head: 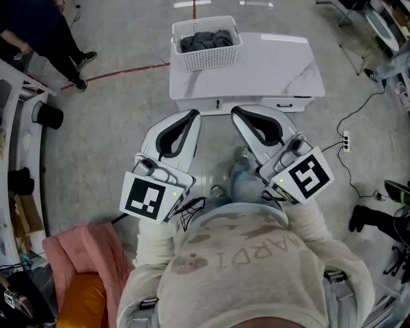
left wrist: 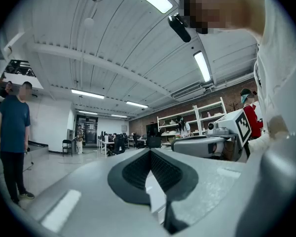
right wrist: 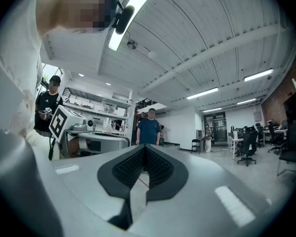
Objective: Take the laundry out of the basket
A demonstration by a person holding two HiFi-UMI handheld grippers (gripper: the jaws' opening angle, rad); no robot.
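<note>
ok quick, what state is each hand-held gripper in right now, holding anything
Left hand-held gripper: closed, tips together, holding nothing.
Right hand-held gripper: closed, tips together, holding nothing.

Left gripper (head: 192, 114) and right gripper (head: 237, 111) hold jaws together.

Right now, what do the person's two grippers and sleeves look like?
The left gripper and right gripper both have smooth light-grey curved shells with black ribbed pads inside. Each carries a white cube with black square markers and a small green light. A black cable loops beside the left cube. The sleeves are cream.
</note>
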